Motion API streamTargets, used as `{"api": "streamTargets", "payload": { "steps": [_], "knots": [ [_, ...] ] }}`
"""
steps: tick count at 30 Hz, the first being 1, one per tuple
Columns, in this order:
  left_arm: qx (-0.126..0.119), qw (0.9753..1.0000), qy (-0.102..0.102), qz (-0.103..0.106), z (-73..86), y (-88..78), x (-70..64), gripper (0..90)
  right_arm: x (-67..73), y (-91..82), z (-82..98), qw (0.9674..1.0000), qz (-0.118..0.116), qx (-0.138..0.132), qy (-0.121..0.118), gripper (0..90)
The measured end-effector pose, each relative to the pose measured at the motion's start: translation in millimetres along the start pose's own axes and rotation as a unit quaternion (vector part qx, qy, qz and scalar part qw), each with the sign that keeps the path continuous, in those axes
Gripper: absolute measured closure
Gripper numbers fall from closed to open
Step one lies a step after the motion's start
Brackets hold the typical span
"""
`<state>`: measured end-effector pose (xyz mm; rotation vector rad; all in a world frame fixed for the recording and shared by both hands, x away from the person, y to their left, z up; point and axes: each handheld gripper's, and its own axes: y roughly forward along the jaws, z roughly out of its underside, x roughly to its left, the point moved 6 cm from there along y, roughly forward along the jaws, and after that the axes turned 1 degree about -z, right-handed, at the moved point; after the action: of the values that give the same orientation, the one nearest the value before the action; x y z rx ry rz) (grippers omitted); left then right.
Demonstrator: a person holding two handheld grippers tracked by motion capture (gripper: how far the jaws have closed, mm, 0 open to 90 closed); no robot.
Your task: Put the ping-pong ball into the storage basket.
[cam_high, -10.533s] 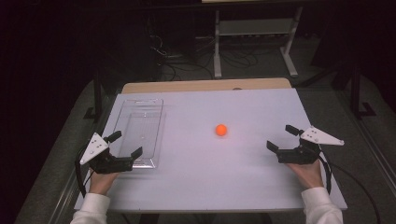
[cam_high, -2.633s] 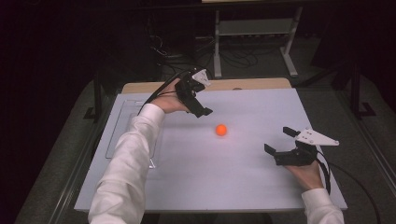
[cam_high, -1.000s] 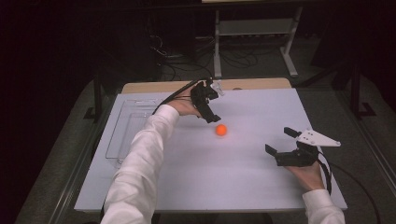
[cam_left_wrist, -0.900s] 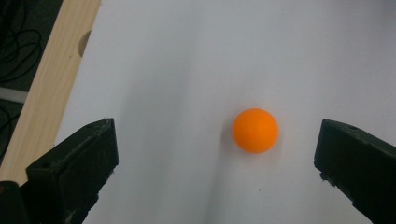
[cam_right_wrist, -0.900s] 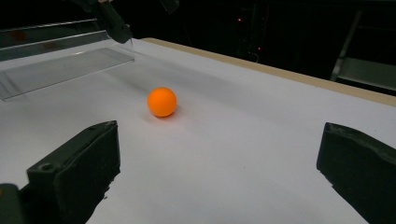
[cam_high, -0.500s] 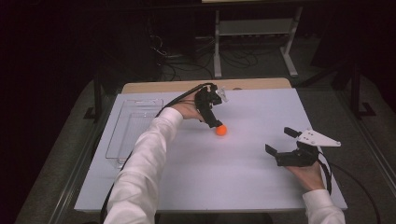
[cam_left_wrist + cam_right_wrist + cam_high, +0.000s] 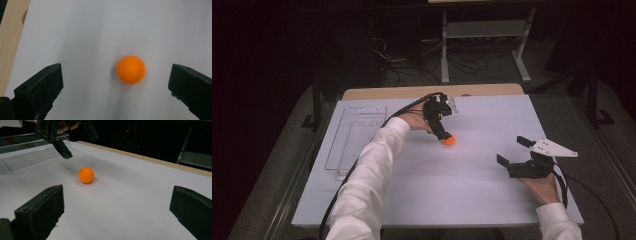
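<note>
An orange ball [image 7: 448, 141] rests on the white table [image 7: 462, 200], a little left of its middle. My left gripper [image 7: 443, 134] hangs just above the ball, pointing down, open. In the left gripper view the ball [image 7: 131, 69] lies between the wide-apart jaws, nearer the right one, and touches neither; the left gripper [image 7: 115, 71] holds nothing. My right gripper [image 7: 512, 150] rests open and empty near the right front of the table. In the right gripper view the ball [image 7: 86, 175] lies ahead, with the left gripper [image 7: 77, 142] above it and my right gripper [image 7: 117, 192] well short of it.
A clear plastic tray [image 7: 354, 142] sits along the table's left side; its wall [image 7: 27, 152] stands behind the ball. A wooden strip [image 7: 412, 92] runs along the far edge. Beyond it, a dark floor holds cables and a metal stand [image 7: 484, 30].
My left gripper has moved right and down from the back of the table until it is over the ball. The ball and the right gripper have stayed put.
</note>
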<state>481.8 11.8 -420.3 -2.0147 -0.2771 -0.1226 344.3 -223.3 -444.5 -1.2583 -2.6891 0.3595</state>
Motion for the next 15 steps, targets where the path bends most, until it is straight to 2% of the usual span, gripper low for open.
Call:
{"api": "streamTargets", "payload": {
  "steps": [15],
  "knots": [
    [0.009, 0.9999, 0.002, 0.009, 1.5, 13.9, -3.5, 0.0, 0.1, 0.3, 0.5, 1.0000, -0.001, 0.001, 0.000, 0.0]
  ]
}}
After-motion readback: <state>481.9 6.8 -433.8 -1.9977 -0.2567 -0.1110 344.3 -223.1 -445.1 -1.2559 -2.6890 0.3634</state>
